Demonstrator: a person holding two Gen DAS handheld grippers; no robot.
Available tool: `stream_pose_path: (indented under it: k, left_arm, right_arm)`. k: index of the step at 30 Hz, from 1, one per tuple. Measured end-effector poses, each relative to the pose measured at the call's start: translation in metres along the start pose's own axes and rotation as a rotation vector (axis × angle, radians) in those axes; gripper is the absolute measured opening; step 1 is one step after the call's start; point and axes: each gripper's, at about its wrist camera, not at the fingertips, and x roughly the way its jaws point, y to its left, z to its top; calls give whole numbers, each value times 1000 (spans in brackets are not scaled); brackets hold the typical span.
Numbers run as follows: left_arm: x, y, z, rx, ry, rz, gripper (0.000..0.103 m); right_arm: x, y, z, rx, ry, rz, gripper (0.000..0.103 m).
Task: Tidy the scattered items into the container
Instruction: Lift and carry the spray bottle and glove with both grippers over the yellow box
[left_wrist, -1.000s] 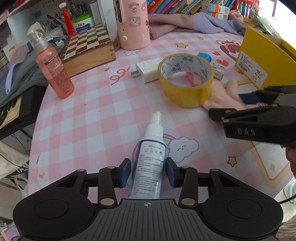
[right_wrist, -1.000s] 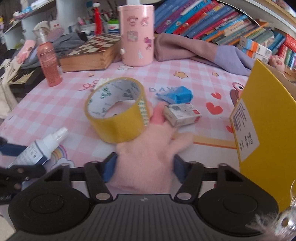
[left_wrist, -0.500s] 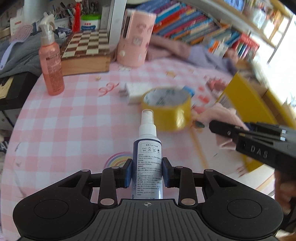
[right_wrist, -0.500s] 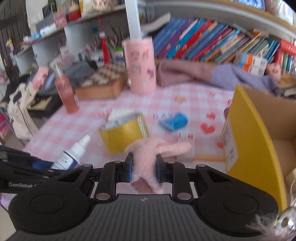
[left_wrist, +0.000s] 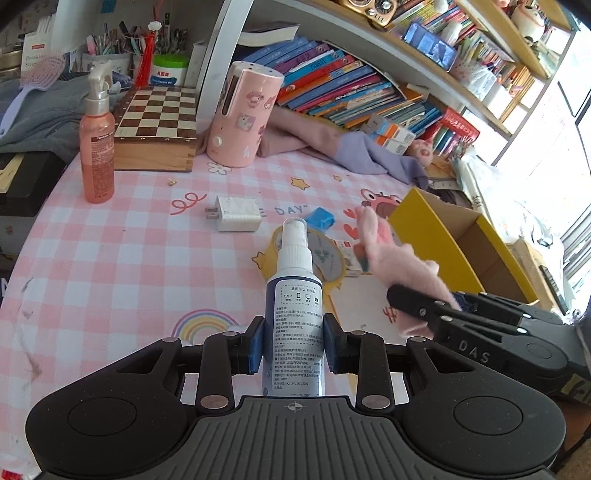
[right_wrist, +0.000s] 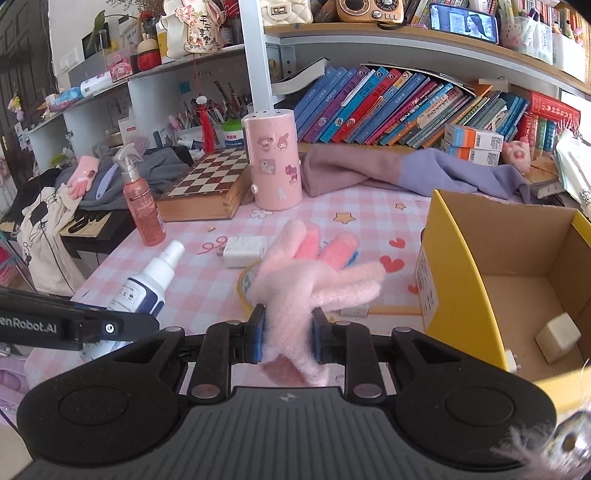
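Above tape roll (left_wrist: 334, 258) and charger (left_wrist: 236, 213), fingers gripping spray bottle (left_wrist: 294, 295) and pink glove (right_wrist: 310, 280).

Around the yellow box (right_wrist: 461, 258) were two spray bottles, white (left_wrist: 294, 295) and pink (left_wrist: 96, 147), one tape roll (left_wrist: 328, 258), two white chargers, one outside (left_wrist: 236, 218), one inside (right_wrist: 557, 338), and two pink gloves (right_wrist: 314, 280) (right_wrist: 82, 181).

Pink-and-white checked tablecloth (left_wrist: 110, 258); on it, a yellow box (right_wrist: 461, 266), brown-and-cream chessboard (left_wrist: 155, 110), white-and-navy spray bottle (left_wrist: 295, 295).
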Motion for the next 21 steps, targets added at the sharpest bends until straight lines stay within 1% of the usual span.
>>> stream_pose_path:
  k: [6, 10, 13, 16, 21]
  left_arm:
    - [-23, 0, -16, -15, 6, -49, 31]
    - [-37, 0, -26, -10, 2, -61, 31]
    - [-49, -1, -34, 5, -4, -55, 31]
    - [-58, -1, -44, 15, 0, -28, 31]
    - [-76, -2, -60, 18, -5, -25, 31]
  right_arm:
    - [-19, 11, -11, 34, 19, 22, 23]
    - [-33, 19, -20, 52, 31, 23, 23]
    - [-44, 27, -28, 55, 39, 26, 23]
    - [-58, 34, -38, 58, 49, 35, 23]
    - [-79, 43, -55, 63, 62, 32, 24]
